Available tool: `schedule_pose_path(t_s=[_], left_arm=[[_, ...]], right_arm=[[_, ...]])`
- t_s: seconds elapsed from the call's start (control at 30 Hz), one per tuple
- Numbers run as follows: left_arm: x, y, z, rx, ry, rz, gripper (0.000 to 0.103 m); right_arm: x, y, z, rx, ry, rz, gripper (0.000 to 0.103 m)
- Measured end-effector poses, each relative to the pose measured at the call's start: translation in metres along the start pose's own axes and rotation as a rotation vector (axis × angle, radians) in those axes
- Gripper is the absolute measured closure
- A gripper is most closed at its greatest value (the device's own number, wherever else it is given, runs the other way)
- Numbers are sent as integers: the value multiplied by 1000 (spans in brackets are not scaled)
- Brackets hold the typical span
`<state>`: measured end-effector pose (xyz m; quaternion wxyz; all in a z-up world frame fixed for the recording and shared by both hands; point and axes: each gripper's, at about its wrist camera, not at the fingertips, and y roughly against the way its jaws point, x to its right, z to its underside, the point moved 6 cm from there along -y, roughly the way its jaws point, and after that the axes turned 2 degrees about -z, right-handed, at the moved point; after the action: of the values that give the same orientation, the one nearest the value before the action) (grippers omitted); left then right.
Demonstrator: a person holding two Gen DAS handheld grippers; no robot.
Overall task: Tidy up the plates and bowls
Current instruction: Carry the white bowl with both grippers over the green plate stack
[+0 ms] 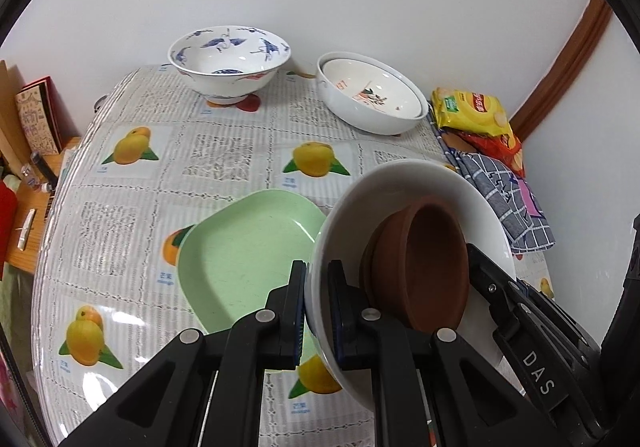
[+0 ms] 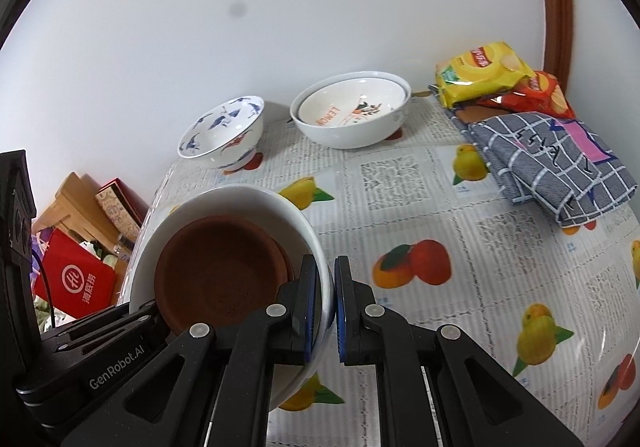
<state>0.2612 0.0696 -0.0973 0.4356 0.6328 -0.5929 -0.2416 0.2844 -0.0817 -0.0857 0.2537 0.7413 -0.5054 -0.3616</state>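
Load: we carry a glossy white ceramic bowl [image 1: 404, 183] nesting brown clay saucers [image 2: 216, 271]; heavy, slippery, fragile.
Hold: our left gripper [image 1: 316, 311] and right gripper [image 2: 326, 307] each pinch opposite rims.

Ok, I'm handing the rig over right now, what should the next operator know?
Left gripper: shut on the white bowl rim.
Right gripper: shut on the opposite rim; bowl lifted and tilted.
Brown dishes are nested inside it.
Green plate lies on the table below.
At the back: blue-patterned bowl, and a lemon-print bowl already nested in a white one.
Left: set this stack down, place the rest.
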Motion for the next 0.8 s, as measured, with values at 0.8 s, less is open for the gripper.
schedule_pose_path(t_s=[0.8], left_arm=[[-37, 4, -13, 15, 51, -14, 92]], right_arm=[[-36, -19, -5, -1, 48, -29, 94]])
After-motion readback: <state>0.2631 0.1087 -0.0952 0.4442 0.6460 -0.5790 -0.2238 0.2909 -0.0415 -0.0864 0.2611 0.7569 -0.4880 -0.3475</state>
